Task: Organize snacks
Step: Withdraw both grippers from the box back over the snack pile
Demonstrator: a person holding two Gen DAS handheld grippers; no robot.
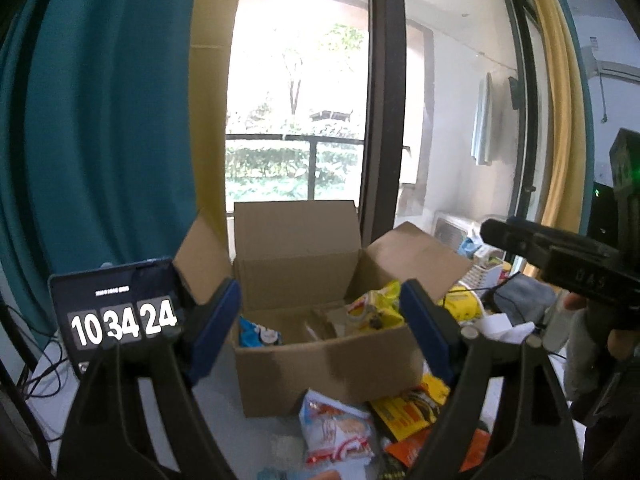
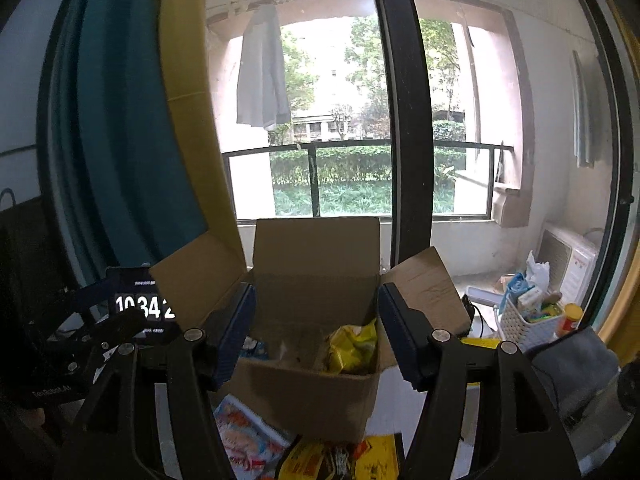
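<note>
Partway: yellow crinkled snack bag (image 1: 376, 306) and blue packet (image 1: 252, 330) already in open brown cardboard box (image 1: 320, 364); white-red pouch (image 1: 336, 428) and yellow-black flat pack (image 1: 408, 408) lie outside, at its front wall. Left gripper (image 1: 320, 320) and right gripper (image 2: 316, 336) both spread wide, empty.

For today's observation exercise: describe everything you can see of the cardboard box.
The cardboard box is plain brown corrugated card, upright on the table, top open with back and side flaps raised. Inside lie a yellow packet on the right and a blue packet on the left. More packets lie in front of it. Neither gripper touches it.
</note>
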